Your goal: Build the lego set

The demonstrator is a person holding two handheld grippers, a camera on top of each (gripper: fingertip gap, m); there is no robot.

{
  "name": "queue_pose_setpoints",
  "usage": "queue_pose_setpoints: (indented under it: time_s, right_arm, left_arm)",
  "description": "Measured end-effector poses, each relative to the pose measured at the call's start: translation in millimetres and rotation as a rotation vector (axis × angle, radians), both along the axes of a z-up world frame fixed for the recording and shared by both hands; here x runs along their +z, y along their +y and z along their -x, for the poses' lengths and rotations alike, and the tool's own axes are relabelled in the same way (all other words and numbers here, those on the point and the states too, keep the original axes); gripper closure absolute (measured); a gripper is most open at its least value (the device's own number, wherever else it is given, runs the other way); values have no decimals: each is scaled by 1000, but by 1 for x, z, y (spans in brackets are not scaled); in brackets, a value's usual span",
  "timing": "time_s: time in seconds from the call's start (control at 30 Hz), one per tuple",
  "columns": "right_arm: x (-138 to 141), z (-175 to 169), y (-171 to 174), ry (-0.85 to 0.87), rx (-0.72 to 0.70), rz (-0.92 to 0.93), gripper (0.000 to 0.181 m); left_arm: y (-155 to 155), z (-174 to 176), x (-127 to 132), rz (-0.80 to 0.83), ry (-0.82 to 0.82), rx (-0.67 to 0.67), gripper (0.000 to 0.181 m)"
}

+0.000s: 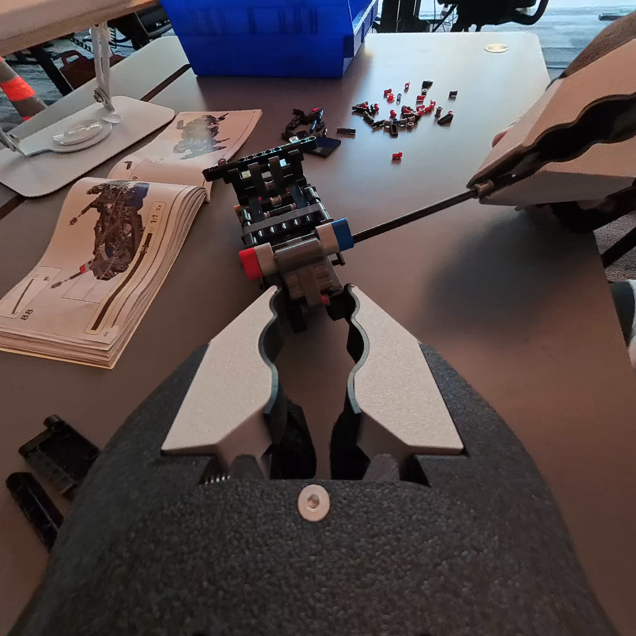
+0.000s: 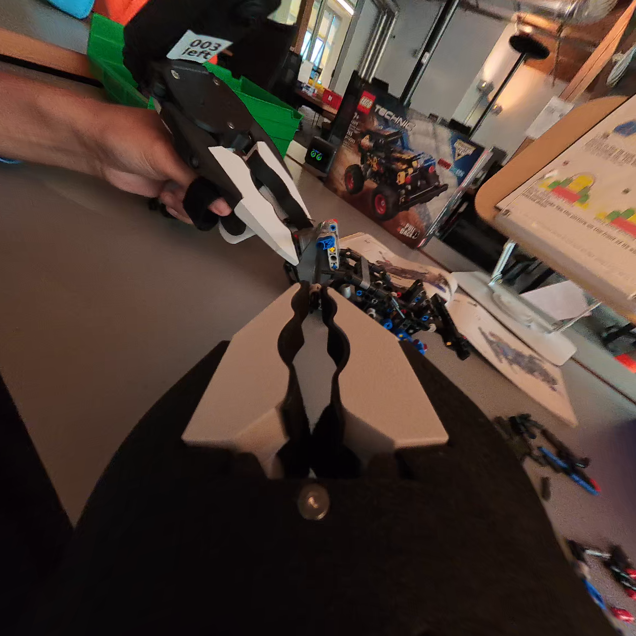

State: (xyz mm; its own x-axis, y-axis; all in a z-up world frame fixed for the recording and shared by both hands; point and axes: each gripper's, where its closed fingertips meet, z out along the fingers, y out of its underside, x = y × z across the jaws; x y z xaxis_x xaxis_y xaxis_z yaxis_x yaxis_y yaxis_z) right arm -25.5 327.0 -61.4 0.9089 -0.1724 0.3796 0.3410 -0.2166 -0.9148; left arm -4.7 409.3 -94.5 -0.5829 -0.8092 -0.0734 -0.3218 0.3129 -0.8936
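The partly built black and grey Lego chassis (image 1: 285,213), with a red and a blue block at its near end, lies on the brown table (image 1: 447,309). My left gripper (image 1: 311,292) is shut on the grey end of the chassis. A long black axle (image 1: 413,214) runs from the chassis's right side, by the blue block, to my right gripper (image 1: 480,191), which is shut on the axle's outer end. In the right wrist view, my right gripper (image 2: 314,292) points at the chassis (image 2: 371,292), and the left gripper (image 2: 296,241) clamps it from the upper left.
An open instruction booklet (image 1: 103,261) lies left of the chassis. Loose red and black pieces (image 1: 406,110) are scattered at the back right, before a blue bin (image 1: 268,34). Black parts (image 1: 58,451) lie at the near left. The set's box (image 2: 395,172) stands behind the chassis. My hands' fingertips stand some 10 cm from each other.
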Motion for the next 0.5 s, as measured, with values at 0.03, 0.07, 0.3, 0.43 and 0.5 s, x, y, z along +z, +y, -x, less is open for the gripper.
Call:
queue_pose_setpoints:
  time_s: [0.03, 0.07, 0.3, 0.43, 0.5]
  right_arm:
    - [-2, 0, 1, 22, 3, 11, 176]
    - [-3, -1, 1, 30, -3, 22, 175]
    - [-1, 3, 3, 234, -20, 69, 175]
    - [0, -4, 3, 155, -49, 83, 175]
    - [2, -4, 4, -51, -75, 130, 175]
  left_arm:
    - [0, 0, 0, 0, 0, 2, 149]
    - [0, 0, 0, 1, -1, 2, 149]
    - [0, -1, -1, -81, -49, 15, 149]
    - [1, -1, -2, -83, -47, 18, 148]
    - [1, -1, -2, -101, -56, 16, 148]
